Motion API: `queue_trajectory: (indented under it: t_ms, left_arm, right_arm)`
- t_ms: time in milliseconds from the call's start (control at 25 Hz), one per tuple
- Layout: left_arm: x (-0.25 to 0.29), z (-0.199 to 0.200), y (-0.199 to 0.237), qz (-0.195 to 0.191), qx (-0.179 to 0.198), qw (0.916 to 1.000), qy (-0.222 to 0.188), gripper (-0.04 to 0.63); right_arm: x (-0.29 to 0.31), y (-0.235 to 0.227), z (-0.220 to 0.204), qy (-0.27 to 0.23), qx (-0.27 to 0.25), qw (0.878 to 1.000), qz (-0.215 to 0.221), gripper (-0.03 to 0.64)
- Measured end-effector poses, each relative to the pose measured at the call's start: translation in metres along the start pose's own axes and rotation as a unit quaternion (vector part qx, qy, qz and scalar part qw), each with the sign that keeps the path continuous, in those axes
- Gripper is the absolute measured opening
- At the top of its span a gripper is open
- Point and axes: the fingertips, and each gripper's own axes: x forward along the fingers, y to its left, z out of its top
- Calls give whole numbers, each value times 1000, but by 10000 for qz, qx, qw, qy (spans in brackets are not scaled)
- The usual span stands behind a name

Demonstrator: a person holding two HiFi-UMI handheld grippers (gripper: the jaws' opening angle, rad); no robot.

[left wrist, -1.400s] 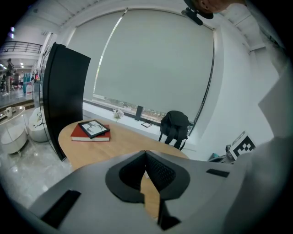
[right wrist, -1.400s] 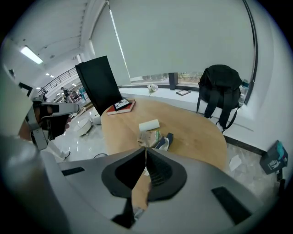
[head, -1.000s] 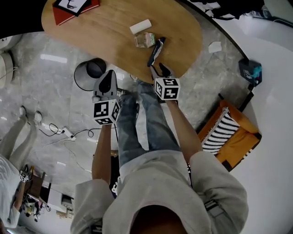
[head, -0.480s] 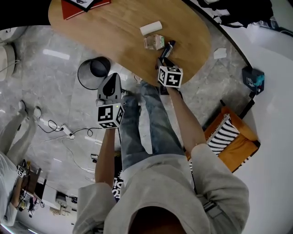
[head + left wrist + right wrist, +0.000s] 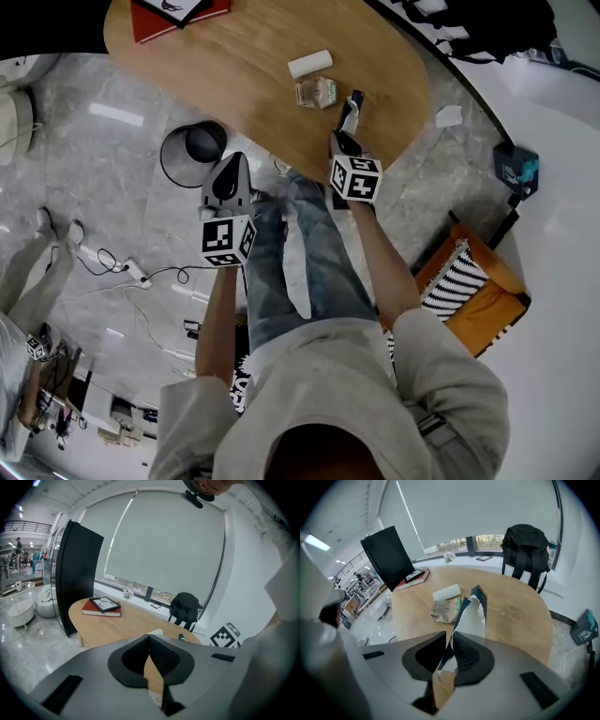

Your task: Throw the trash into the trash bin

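Head view: oval wooden table (image 5: 234, 84), trash bin (image 5: 192, 150), marble floor (image 5: 103, 178)

Open floor (image 5: 112, 169) around bin (image 5: 170, 156) beside table (image 5: 234, 80)

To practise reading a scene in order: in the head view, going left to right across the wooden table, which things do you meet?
red book → white roll → torn blue wrapper
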Motion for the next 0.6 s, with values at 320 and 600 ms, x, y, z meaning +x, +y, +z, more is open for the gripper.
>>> queue_trajectory:
  t_ms: [320, 600]
  left_arm:
    - [-4, 12, -7, 63, -137, 9997, -208, 18]
    - [-26, 9, 14, 457, -433, 9973, -381, 18]
  right_arm:
    - [-69, 36, 40, -821, -1117, 9895, 407, 64]
    - [-100, 102, 75, -1272, -2096, 9640, 1031, 63]
